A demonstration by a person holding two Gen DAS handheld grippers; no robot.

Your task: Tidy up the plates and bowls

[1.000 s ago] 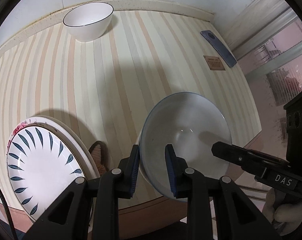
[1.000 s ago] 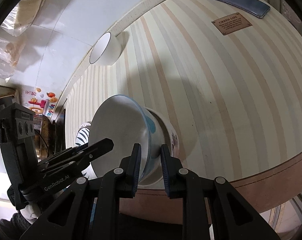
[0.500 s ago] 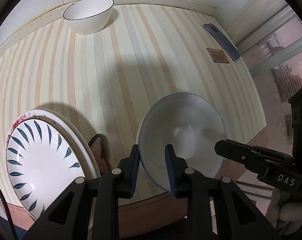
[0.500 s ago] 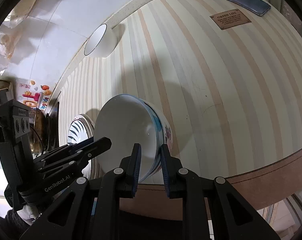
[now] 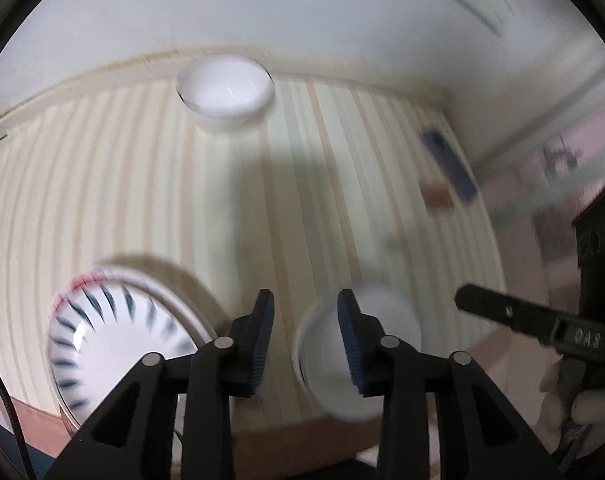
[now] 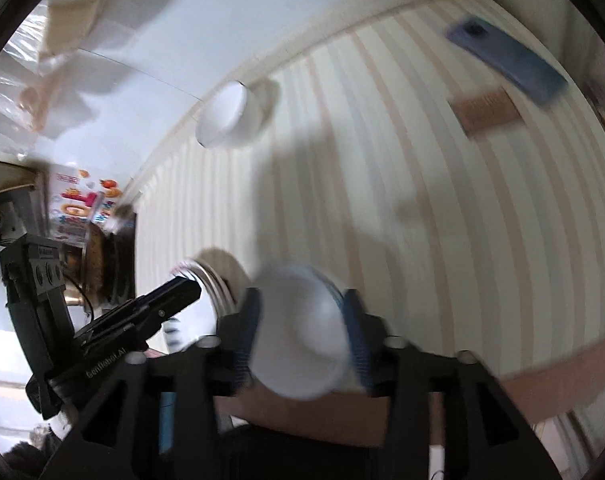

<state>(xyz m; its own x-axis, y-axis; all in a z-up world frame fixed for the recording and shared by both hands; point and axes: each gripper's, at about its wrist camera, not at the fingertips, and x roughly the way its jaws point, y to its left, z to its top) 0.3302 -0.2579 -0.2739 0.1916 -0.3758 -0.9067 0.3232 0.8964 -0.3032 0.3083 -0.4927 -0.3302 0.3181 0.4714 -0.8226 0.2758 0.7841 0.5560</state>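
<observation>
Between the right tongs point(image 6: 300, 330), whose jaws are opening, the blue-rimmed bowl point(image 6: 298, 328) is seen blurred at the near edge of the striped worktop point(image 6: 422, 208); no pad appears pressed on it. The left tongs point(image 5: 304, 334) are likewise opening, the bowl's rim beside the right finger, seemingly unclamped. Left of them a leaf-patterned plate point(image 5: 114, 344) lies. Farther off, a white bowl point(image 5: 225, 94) stands by the wall. Glazed ceramic is judged stiff, slippery and breakable; the rim is best pinched.
</observation>
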